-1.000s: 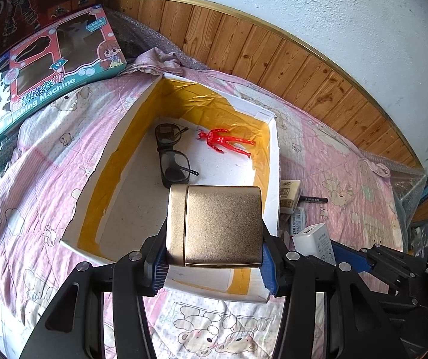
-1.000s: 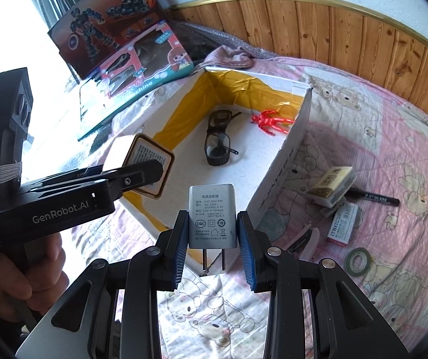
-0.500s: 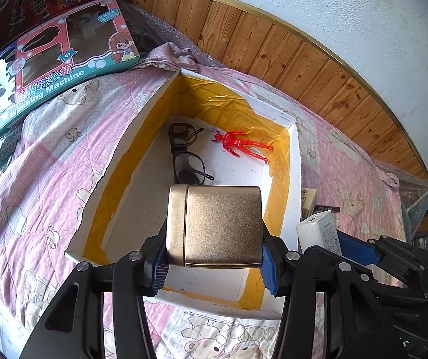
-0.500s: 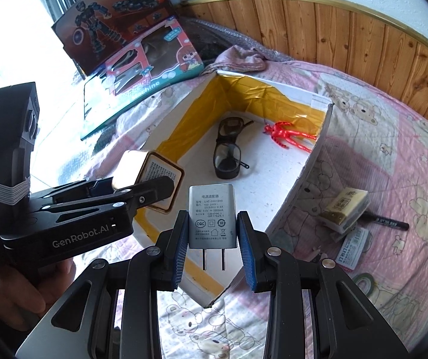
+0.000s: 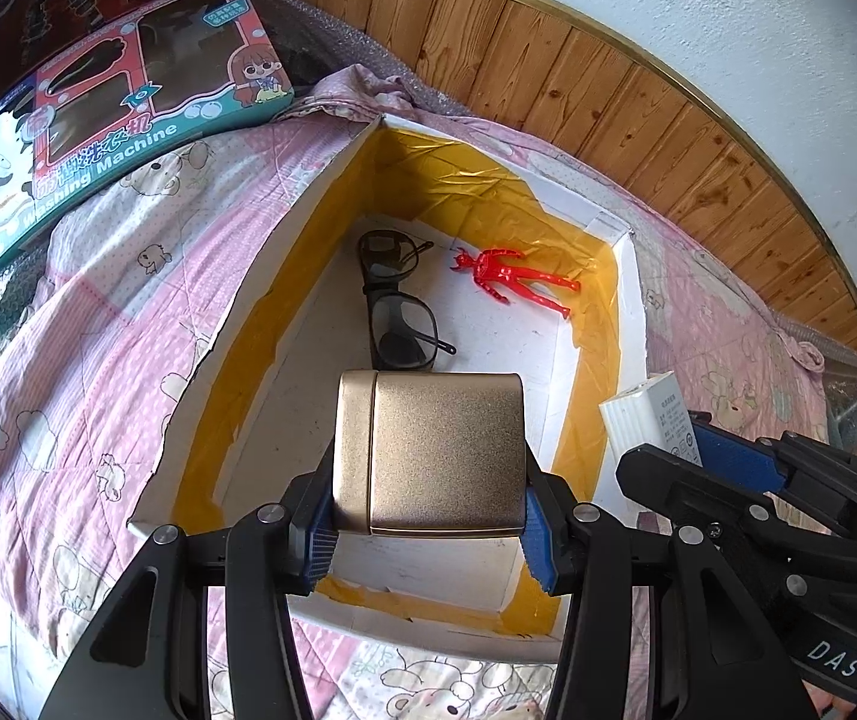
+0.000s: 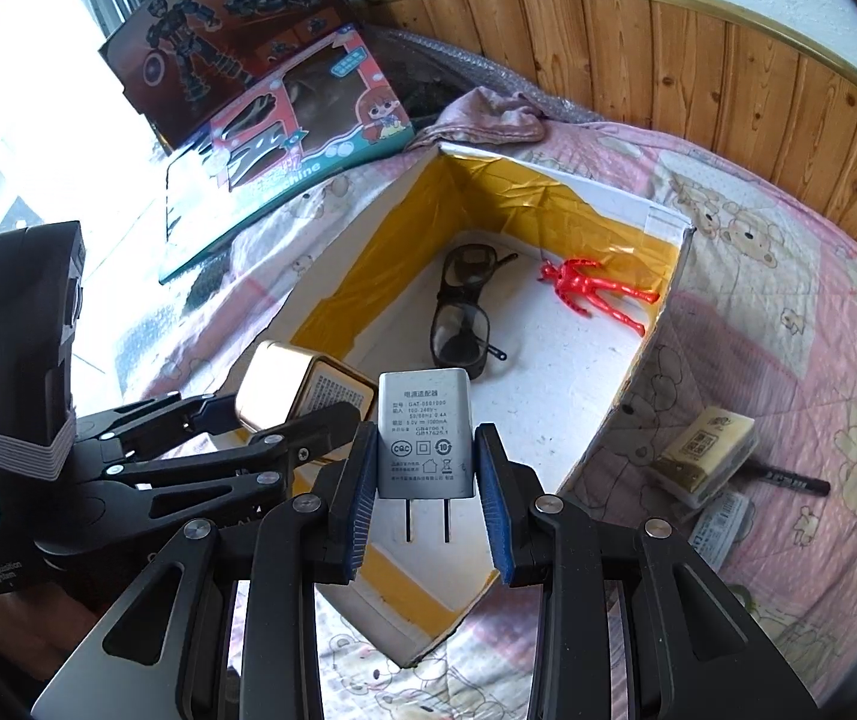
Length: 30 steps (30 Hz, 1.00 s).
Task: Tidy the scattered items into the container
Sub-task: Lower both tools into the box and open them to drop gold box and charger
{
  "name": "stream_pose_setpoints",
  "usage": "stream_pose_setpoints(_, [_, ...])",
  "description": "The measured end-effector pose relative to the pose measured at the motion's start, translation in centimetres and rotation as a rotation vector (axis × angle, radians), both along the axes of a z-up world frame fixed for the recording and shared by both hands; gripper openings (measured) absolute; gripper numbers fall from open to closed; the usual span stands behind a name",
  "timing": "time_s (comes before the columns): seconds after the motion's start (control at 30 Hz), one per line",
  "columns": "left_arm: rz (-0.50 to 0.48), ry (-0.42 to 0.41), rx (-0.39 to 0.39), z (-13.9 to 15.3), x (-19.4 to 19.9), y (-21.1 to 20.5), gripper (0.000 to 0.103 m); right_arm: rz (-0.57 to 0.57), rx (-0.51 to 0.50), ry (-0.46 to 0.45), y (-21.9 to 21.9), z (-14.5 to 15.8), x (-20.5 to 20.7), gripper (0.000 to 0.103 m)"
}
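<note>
A white cardboard box [image 5: 632,312] [image 6: 650,348] lined with yellow tape lies open on the pink bedspread. On its floor rest black glasses [image 5: 395,306] [image 6: 461,324] and a red toy figure [image 5: 509,279] [image 6: 593,291]. My left gripper [image 5: 428,525] [image 6: 293,414] is shut on a gold tin [image 5: 434,450] [image 6: 296,381], held above the box's near end. My right gripper [image 6: 425,492] [image 5: 668,450] is shut on a white power adapter [image 6: 425,432] [image 5: 653,414], prongs pointing back, over the box's near right corner.
Outside the box to the right lie a small yellow-white box [image 6: 707,447], a black pen [image 6: 788,477] and a labelled packet [image 6: 719,525]. Toy boxes [image 5: 110,102] [image 6: 284,144] lean at the far left. A wood-panelled wall [image 5: 608,96] bounds the bed.
Both grippers have moved forward over the box with their loads; the box interior now fills more of both views. The right gripper has come closer beside the left one.
</note>
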<state>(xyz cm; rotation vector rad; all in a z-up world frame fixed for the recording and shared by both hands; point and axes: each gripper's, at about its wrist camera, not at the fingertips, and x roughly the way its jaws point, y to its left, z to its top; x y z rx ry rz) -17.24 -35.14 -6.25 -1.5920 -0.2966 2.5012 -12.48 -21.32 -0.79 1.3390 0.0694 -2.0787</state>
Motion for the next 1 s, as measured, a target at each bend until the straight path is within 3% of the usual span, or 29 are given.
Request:
stream_pose_setpoints(0.53, [0.009, -0.041, 0.016, -1.5, -1.2, 0.6, 0.051, 0.008, 0.002, -0.014, -1.0, -0.6, -3.4, 0.034])
stream_pose_setpoints(1.0, [-0.023, -0.082, 0.024, -3.1, -3.1, 3.0, 0.051, 0.009, 0.045, -0.005, -1.2, -2.0, -8.9, 0.034])
